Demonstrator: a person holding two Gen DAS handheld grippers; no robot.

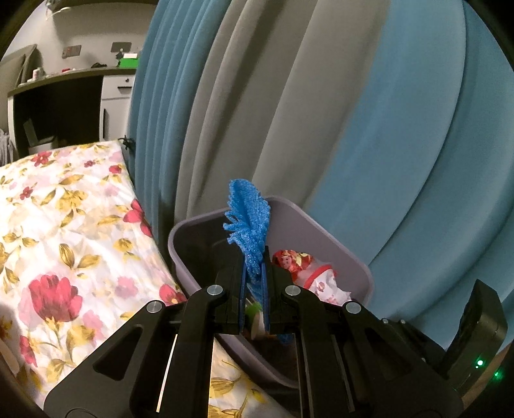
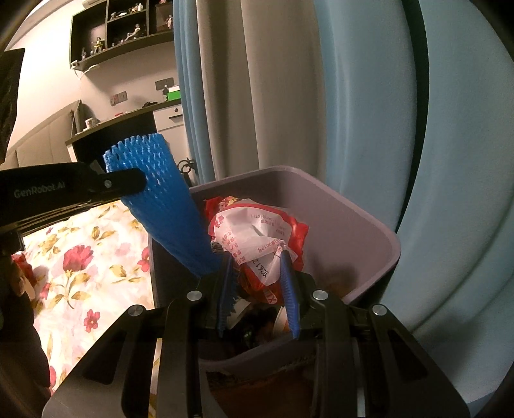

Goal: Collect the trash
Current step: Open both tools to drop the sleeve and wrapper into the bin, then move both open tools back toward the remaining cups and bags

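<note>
Two pieces of trash are in the jaws, both at the bin [image 1: 324, 238]. One is a blue foam net [image 1: 245, 231], clamped between the closed jaws of the left gripper [image 1: 254, 273]; in the left wrist view it fans up above the bin's near rim, and in the right wrist view the same net [image 2: 167, 199] slants from the left gripper's black finger down toward the bin's left wall. The other is a crumpled red-and-white wrapper [image 2: 257, 238] printed with small text, pinched between the blue pads of the right gripper [image 2: 257, 267] and held over the bin's open mouth. From the left wrist the wrapper [image 1: 308, 270] shows inside the bin's outline, just right of the left gripper. Whether it touches the contents below cannot be told.

The bin is a grey-lilac plastic tub with rounded corners, dark inside, with more scraps dimly visible low between the right jaws. It stands just beside a bed [image 1: 64, 244] covered in a white sheet with red and yellow flowers. Behind the bin hang long curtains [image 1: 321, 112] in blue and beige folds. Farther off, past the bed, stand a dark counter [image 2: 128, 125] with a mug and small items, and wall shelves [image 2: 122, 29] holding figurines.
</note>
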